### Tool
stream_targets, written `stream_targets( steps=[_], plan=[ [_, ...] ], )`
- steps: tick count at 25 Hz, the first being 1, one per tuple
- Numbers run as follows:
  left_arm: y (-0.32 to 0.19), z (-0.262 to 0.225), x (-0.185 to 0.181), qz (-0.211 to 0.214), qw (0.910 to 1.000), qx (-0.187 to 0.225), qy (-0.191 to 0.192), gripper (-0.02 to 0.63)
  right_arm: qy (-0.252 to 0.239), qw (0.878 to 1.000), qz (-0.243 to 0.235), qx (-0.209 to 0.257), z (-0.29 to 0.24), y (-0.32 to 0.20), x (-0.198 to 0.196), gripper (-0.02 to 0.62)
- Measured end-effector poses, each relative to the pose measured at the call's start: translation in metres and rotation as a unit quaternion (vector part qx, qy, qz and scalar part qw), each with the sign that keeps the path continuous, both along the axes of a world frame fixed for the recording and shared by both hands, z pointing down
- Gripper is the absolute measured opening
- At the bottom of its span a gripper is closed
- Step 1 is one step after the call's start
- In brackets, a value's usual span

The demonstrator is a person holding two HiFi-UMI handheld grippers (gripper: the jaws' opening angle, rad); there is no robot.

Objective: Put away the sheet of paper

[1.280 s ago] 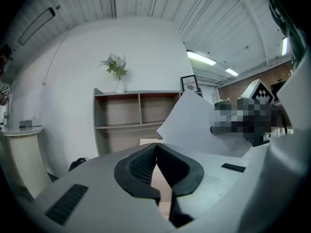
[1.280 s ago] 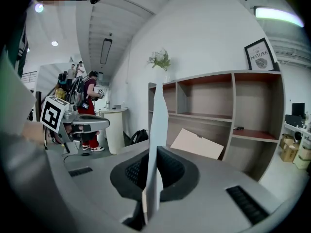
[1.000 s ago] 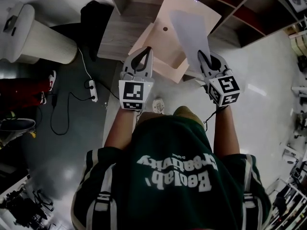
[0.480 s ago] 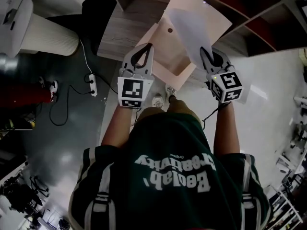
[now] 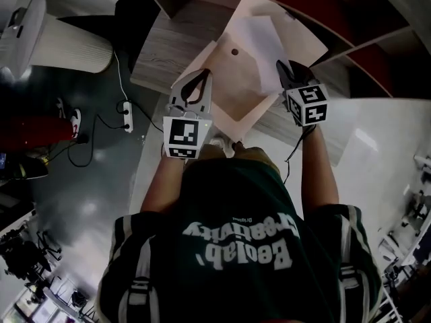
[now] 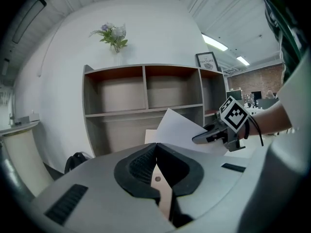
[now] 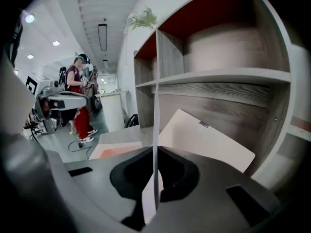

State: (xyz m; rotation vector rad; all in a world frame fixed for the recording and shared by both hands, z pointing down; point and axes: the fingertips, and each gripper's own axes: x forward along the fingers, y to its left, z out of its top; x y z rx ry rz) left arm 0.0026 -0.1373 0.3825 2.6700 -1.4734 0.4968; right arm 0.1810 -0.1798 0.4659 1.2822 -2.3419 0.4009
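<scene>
Jaws of the right gripper [image 5: 288, 69] pinch the white sheet of paper [image 5: 259, 39] by its near edge, holding it at 11 o'clock over the open pale pink card folder [image 5: 232, 93]. The left gripper [image 5: 197, 79] has its jaws clamped on the folder's near flap, probably to steady it on the wooden desk [image 5: 168, 52].

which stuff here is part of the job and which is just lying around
Job: paper, folder, right gripper shut on the paper, left gripper shut on the folder.
Lying about: power strip, black bag, plant.
</scene>
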Motion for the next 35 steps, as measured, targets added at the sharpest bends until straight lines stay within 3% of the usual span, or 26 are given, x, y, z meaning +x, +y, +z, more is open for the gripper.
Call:
stream_targets(
  steps=[15,19,21,35],
  plan=[
    [-0.028,0.021,-0.009,-0.051,0.9986,-0.014,-0.004,0.018,0.119,0.993,-0.01,0.008,0.045,-0.07,0.033,0.034],
    [-0.039,0.031,-0.016,-0.055,0.9983,-0.02,-0.008,0.018,0.254,0.966,-0.032,0.043,0.055,-0.086,0.038,0.034],
    [-0.041,0.035,-0.018,-0.055,0.9982,-0.024,-0.006,0.018,0.285,0.956,-0.048,0.051,0.061,-0.088,0.034,0.034],
    [-0.054,0.044,-0.019,-0.046,0.9983,-0.034,0.01,0.018,0.298,0.949,-0.083,0.065,0.066,-0.098,0.011,0.034]
  ],
)
